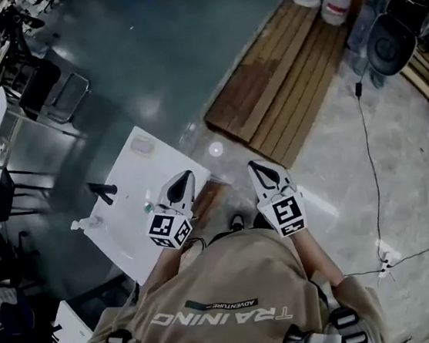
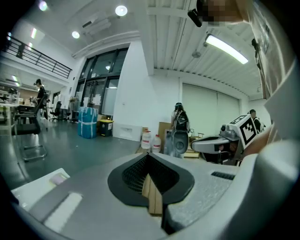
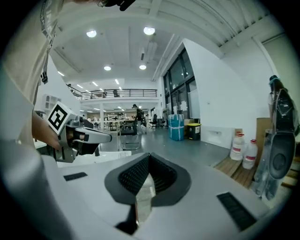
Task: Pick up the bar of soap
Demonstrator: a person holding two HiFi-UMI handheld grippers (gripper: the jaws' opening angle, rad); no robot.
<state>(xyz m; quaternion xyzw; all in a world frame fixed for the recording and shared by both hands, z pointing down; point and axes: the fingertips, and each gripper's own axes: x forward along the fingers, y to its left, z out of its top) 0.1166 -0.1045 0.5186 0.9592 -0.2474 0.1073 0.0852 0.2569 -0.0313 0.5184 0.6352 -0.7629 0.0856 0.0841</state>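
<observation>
Ceiling lights [image 3: 149, 31] glare on floor [image 1: 147, 105]; edges warp

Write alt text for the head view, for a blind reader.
Seen from above, a person holds the left claw and right claw, both shut and empty, near a white table; a bar of soap lies at its far corner.

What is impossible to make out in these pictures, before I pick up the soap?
Head view: the pale pink block on the white table is too small to confirm as soap.
Left gripper view: that block is blurred at the picture's edge.
Right gripper view: the left gripper hides much of the table.
</observation>
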